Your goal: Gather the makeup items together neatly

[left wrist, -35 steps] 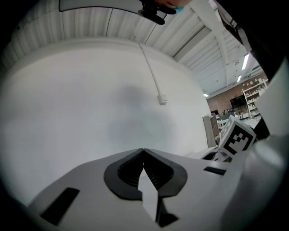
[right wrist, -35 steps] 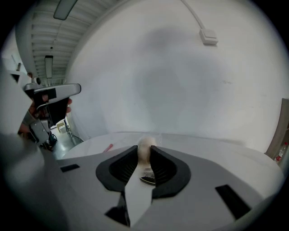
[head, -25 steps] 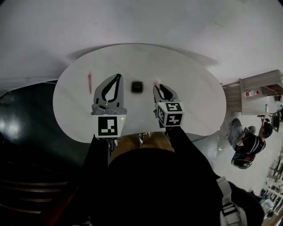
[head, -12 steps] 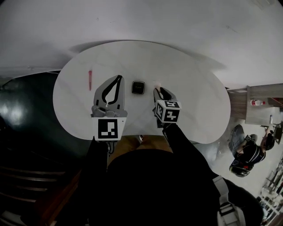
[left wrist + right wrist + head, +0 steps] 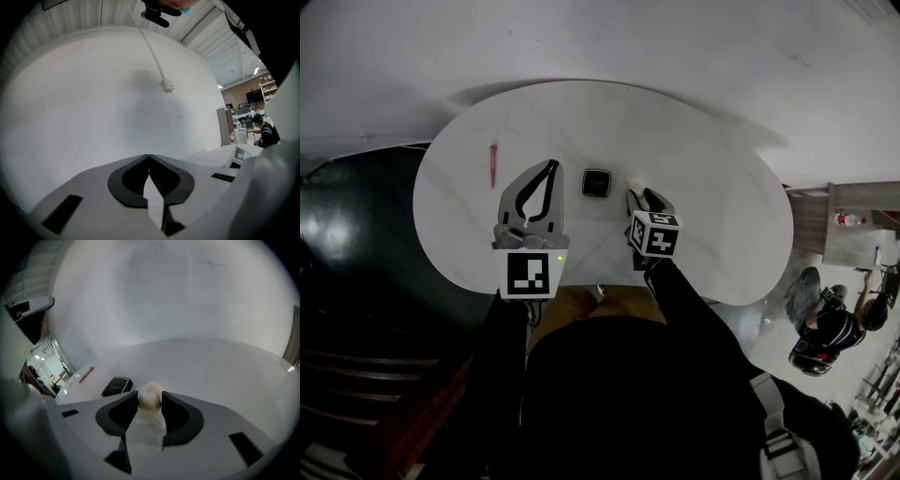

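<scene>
On the white oval table (image 5: 712, 197) lie a red pencil-like stick (image 5: 493, 161) at the left and a black compact (image 5: 596, 182) in the middle. The stick (image 5: 86, 375) and the compact (image 5: 116, 386) also show in the right gripper view. Just right of the compact, a small beige-topped clear item (image 5: 634, 181) sits down at the tabletop between the tips of my right gripper (image 5: 638, 193). Its jaws have just been opening around the beige-topped item (image 5: 150, 393), so my right gripper (image 5: 150, 401) is open. Left of the compact, my left gripper (image 5: 549, 167) hovers shut and empty; in its own view the left gripper (image 5: 149, 157) faces the wall.
The table's near edge runs just below both marker cubes. A seated person (image 5: 830, 323) and a low cabinet (image 5: 862, 220) are off to the right of the table. Dark flooring lies to the left. A cable and a socket (image 5: 167, 85) are on the wall.
My right gripper has sunk toward the table with the beige-topped item and now sits lower beside the compact. The left gripper has barely shifted.
</scene>
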The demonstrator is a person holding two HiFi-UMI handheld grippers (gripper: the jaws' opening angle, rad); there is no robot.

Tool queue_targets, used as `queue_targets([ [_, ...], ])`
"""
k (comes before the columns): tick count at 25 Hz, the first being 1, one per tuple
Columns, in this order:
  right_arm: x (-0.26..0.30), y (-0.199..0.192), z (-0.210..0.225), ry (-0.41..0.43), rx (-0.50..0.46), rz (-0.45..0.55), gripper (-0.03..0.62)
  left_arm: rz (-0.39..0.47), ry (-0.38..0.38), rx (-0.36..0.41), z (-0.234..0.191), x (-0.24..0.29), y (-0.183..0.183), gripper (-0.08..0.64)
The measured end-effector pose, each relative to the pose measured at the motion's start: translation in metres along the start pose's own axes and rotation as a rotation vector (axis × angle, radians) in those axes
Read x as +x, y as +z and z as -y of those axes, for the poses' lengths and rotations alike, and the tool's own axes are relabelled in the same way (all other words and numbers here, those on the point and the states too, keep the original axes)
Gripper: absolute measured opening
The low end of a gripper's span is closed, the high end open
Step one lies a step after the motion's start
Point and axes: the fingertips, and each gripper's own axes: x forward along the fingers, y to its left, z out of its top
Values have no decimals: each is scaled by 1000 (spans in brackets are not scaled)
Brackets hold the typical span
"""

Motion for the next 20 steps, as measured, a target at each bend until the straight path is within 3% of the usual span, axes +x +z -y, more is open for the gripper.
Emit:
queue_targets([
  [8, -19, 43, 0, -17, -98, 131, 198, 26, 5, 20, -3, -1, 8, 17],
  [20, -117, 194, -76, 87, -333, 554, 196, 128, 109, 30, -30, -9, 53, 16],
])
